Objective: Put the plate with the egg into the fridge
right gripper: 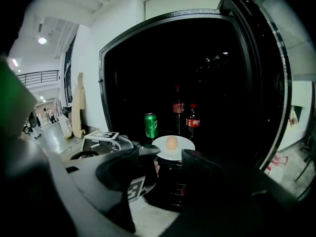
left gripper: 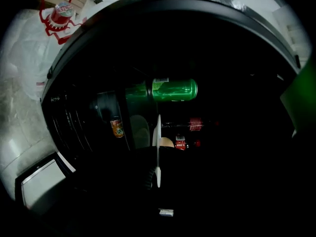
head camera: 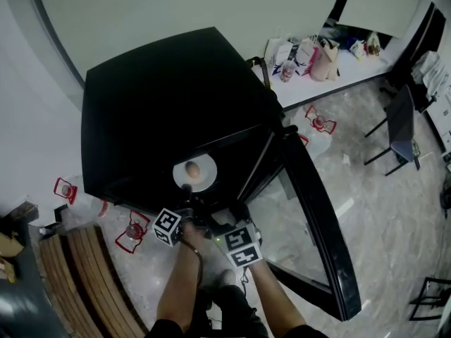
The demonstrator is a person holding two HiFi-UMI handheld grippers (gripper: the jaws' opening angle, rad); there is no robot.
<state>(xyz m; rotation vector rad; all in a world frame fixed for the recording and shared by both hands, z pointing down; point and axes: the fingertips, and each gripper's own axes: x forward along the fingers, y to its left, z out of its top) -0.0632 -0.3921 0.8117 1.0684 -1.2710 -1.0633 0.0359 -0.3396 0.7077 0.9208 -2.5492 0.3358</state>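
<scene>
A white plate with a brown egg on it is held level at the dark opening of the black fridge. My left gripper is shut on the plate's near rim. Its own view shows the plate edge-on with the egg beside it. My right gripper hangs just behind, open and holding nothing. Between its dark jaws the right gripper view shows the plate, the egg and the left gripper at the rim.
Inside the fridge stand a green can and two cola bottles. The fridge door swings open to the right. A wooden bench lies at lower left, red-handled bottles sit on the floor, and a white table with bags stands behind.
</scene>
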